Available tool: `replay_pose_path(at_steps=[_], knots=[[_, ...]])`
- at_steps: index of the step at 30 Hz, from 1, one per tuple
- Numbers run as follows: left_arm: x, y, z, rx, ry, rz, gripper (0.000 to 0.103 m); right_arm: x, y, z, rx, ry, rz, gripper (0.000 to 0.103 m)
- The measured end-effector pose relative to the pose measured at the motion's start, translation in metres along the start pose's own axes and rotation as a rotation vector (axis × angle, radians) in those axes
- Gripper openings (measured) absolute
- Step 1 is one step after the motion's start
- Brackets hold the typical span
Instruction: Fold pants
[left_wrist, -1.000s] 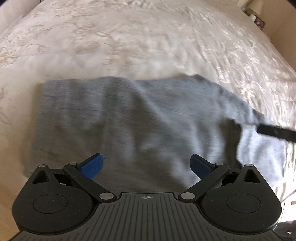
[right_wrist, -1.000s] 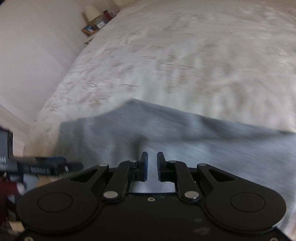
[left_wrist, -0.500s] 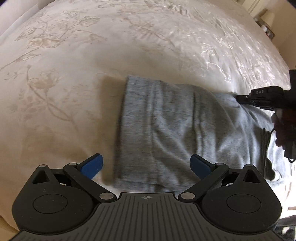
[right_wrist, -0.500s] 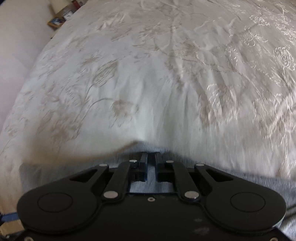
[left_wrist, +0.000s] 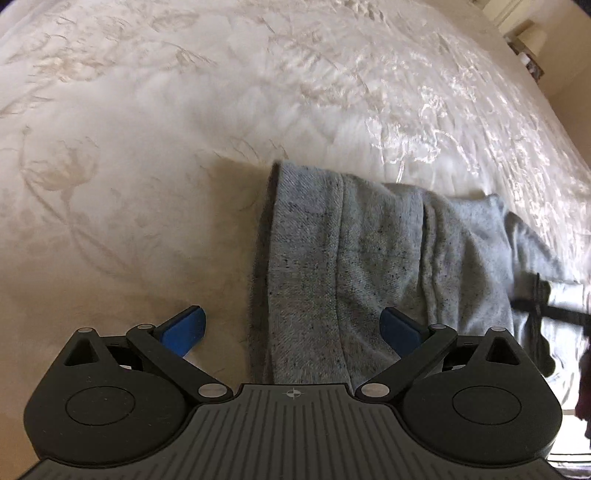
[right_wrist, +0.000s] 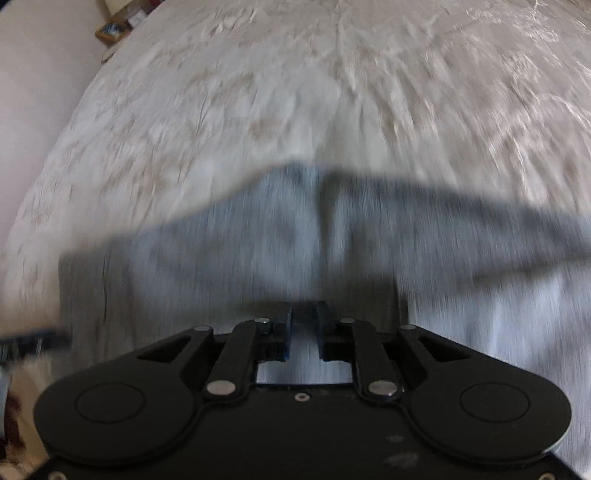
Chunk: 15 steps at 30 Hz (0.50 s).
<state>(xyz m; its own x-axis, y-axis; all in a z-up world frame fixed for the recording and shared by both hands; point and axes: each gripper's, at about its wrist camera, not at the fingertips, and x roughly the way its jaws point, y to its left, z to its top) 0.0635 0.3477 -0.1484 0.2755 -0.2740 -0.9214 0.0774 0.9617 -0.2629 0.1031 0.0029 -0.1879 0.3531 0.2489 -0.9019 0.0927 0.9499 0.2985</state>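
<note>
Grey sweatpants (left_wrist: 369, 258) lie on a cream embroidered bedspread (left_wrist: 184, 110). In the left wrist view my left gripper (left_wrist: 291, 328) is open and empty, its blue pads (left_wrist: 184, 328) wide apart just above the near end of the pants. The pants' black drawstring (left_wrist: 539, 314) hangs at the right. In the right wrist view the pants (right_wrist: 221, 266) are blurred by motion. My right gripper (right_wrist: 304, 332) has its jaws nearly closed with a narrow gap, low over the fabric; no cloth shows between them.
The bedspread (right_wrist: 295, 92) fills both views. A bedside table with a lamp (left_wrist: 528, 40) stands at the far right in the left wrist view. A wooden shelf with small items (right_wrist: 118, 26) sits by the wall (right_wrist: 37, 74).
The right gripper pulled back, so the pants again fill its blurred view. The left gripper moved slightly closer to the pants' end and stayed open.
</note>
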Motion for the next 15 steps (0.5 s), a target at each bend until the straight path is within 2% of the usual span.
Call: replay_pose_path(at_steps=[5, 8, 15], knots=[[0.019, -0.004, 0.005, 0.054, 0.04, -0.027, 0.102, -0.017, 0.001, -0.056, 0.006, 0.057, -0.013, 0.017], [0.028, -0.006, 0.012, 0.057, 0.046, -0.046, 0.102, -0.022, 0.008, -0.078, -0.001, 0.081, -0.018, 0.018], [0.036, -0.01, 0.016, 0.029, 0.002, -0.058, 0.102, -0.018, 0.02, -0.096, -0.004, 0.095, -0.044, 0.018]])
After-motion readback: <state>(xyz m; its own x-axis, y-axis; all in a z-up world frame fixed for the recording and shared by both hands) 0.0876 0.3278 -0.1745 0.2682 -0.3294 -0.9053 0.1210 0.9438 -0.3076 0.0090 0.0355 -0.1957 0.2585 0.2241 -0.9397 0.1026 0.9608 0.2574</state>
